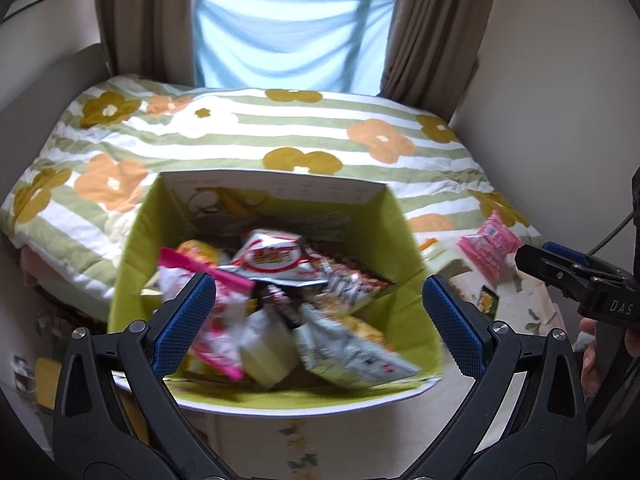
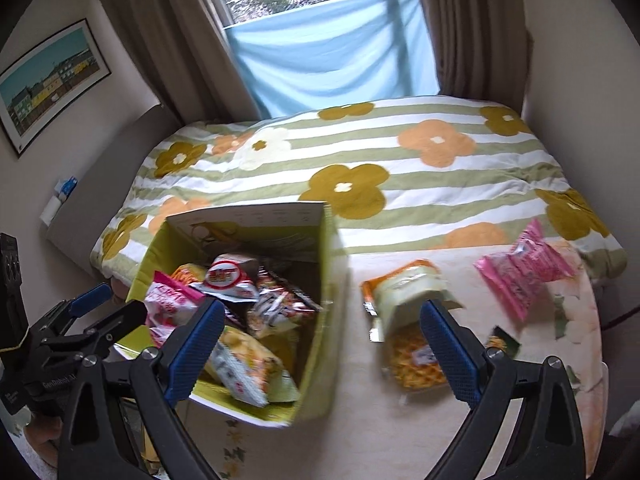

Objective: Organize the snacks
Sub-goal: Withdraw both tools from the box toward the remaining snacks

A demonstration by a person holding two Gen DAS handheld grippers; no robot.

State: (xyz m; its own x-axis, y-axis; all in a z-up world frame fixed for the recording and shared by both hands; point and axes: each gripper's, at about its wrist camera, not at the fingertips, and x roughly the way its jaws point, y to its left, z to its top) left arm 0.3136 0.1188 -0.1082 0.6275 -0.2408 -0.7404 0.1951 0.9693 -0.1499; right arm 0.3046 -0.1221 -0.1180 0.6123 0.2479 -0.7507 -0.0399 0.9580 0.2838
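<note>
A green box (image 1: 408,248) (image 2: 320,344) stands on the table and holds several snack packets, among them a red-and-white one (image 1: 276,258) (image 2: 228,276). My left gripper (image 1: 316,316) is open and empty above the box; it also shows in the right wrist view (image 2: 108,306). My right gripper (image 2: 322,340) is open and empty, over the box's right wall and an orange-and-white packet (image 2: 408,308) on the table. A pink packet (image 2: 524,272) (image 1: 490,250) lies further right. The right gripper's fingers (image 1: 560,266) show at the left wrist view's right edge.
A bed with a flowered, green-striped cover (image 1: 280,136) (image 2: 400,168) stands right behind the table. A light floral tablecloth (image 2: 380,432) covers the table. Brown curtains and a blue cloth (image 1: 288,28) hang at the window. A framed picture (image 2: 48,80) hangs on the left wall.
</note>
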